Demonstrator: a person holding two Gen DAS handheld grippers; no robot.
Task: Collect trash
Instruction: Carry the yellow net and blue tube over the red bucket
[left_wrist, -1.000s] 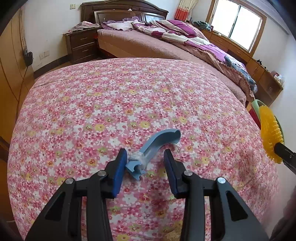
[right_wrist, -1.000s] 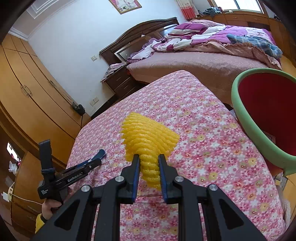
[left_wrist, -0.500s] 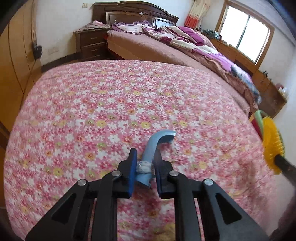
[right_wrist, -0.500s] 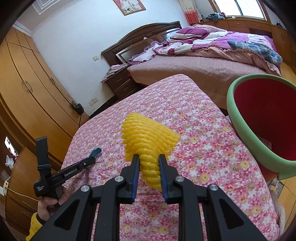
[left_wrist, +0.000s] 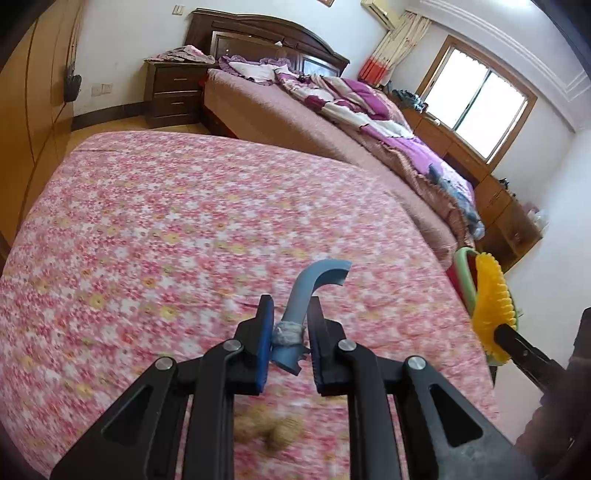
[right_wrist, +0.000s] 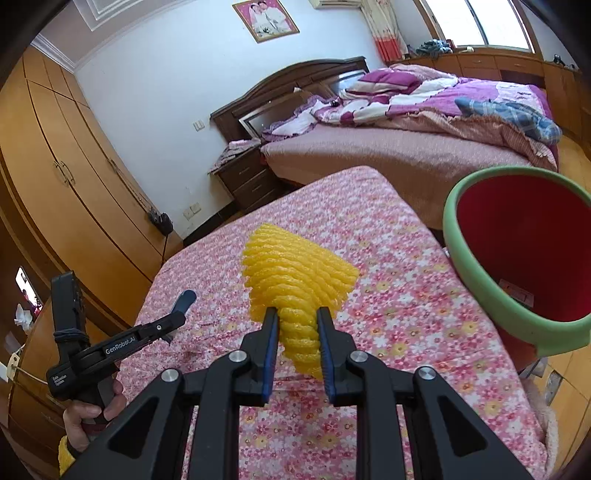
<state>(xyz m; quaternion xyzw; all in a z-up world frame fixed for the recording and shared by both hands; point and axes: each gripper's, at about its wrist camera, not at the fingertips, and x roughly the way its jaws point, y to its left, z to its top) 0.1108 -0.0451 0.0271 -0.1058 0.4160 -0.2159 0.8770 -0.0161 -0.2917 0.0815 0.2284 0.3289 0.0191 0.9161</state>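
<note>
My left gripper (left_wrist: 290, 338) is clamped on a blue hook (left_wrist: 310, 286), its curved end sticking up past the fingertips, clear of the flowered quilt (left_wrist: 166, 229). My right gripper (right_wrist: 295, 345) pinches a yellow foam net (right_wrist: 295, 280) by its narrow end, above the quilt. A green-rimmed red bin (right_wrist: 476, 288) stands just beside the quilt's right edge. Brown crumbs (left_wrist: 269, 430) lie under my left fingers.
</note>
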